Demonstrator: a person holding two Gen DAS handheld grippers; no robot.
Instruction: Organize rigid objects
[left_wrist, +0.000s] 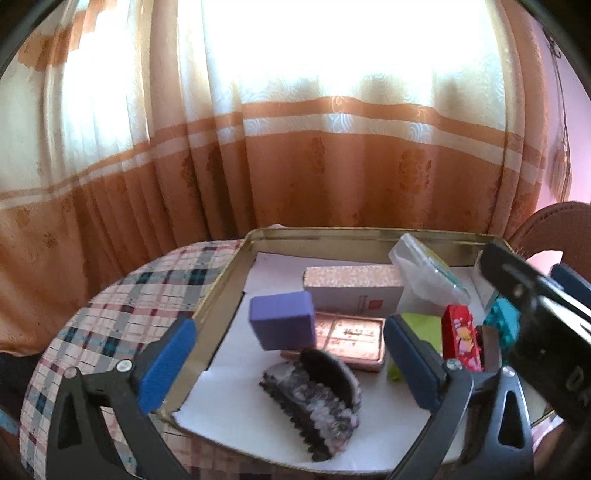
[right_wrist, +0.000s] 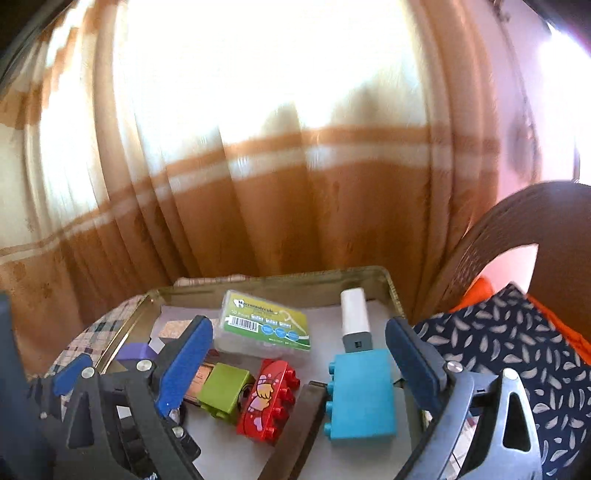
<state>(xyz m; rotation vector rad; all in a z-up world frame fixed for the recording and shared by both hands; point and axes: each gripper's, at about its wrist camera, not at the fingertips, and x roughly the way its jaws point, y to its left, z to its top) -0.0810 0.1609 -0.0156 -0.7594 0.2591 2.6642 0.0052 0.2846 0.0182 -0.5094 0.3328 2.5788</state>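
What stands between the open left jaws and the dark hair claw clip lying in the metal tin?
Nothing visible. The dark hair claw clip lies on the white paper lining of the metal tin, directly ahead of the left gripper, whose jaws are open and empty. The purple block sits behind the clip, not in front.

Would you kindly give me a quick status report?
Both grippers open, empty: left gripper, right gripper. Hair claw, blocks in tin. Nothing blocking.

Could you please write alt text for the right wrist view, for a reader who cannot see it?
The open right gripper hovers over a metal tin holding a teal block, red block, green block, floss-pick box and white adapter. An orange curtain hangs behind.
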